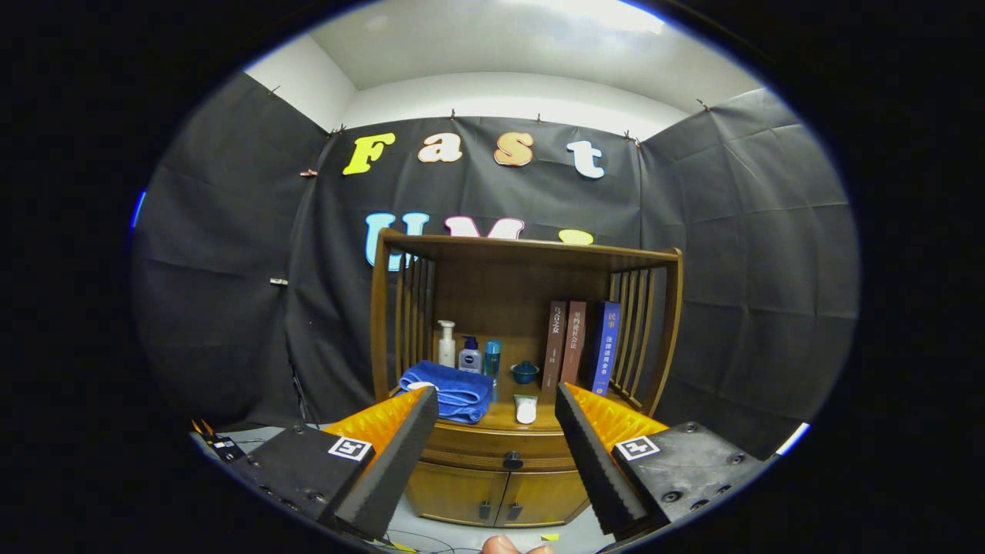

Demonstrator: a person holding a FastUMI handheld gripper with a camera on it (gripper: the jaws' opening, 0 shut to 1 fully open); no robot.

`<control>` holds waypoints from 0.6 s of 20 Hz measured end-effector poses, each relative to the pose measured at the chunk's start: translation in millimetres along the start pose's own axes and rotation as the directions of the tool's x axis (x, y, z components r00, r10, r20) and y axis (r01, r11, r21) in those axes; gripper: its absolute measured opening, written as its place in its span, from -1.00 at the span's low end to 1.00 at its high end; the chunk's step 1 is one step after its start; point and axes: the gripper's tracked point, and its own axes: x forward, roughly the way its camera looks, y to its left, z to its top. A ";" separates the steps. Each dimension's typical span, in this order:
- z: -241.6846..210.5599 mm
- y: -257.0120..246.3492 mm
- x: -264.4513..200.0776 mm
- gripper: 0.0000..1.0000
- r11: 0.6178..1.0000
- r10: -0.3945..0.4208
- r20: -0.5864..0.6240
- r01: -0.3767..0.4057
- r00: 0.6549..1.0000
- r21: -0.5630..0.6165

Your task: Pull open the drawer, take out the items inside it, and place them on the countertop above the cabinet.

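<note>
The tool [496,404] hangs with its fingers spread wide, well short of the wooden cabinet [508,362]. Between them shows the closed drawer [492,446] with its dark knob [512,460]. On the tabletop [504,419] above the drawer lie a folded blue towel [454,391] and a white tube [525,408].

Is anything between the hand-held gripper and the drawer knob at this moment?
Nothing visible. The hand-held gripper is open, and the drawer's knob shows in the gap between its fingers, well beyond them. The folded blue towel and white tube lie on the countertop above the drawer, not in front of it.
</note>
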 end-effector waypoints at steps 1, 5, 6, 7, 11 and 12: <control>3.3 0.7 -6.7 0.98 1.000 0.003 0.008 -0.003 1.000 0.012; 16.6 5.1 -22.2 0.98 0.999 0.035 0.036 -0.036 0.999 0.039; 19.7 1.9 -21.1 0.98 0.999 0.031 0.041 -0.033 0.999 0.039; 22.3 0.4 -21.7 0.98 0.998 0.031 0.052 -0.033 0.998 0.048; 24.4 -2.8 -21.5 0.98 0.997 0.032 0.065 -0.037 0.997 0.072; 20.4 -3.1 -21.4 0.98 0.997 0.032 0.056 -0.036 0.998 0.073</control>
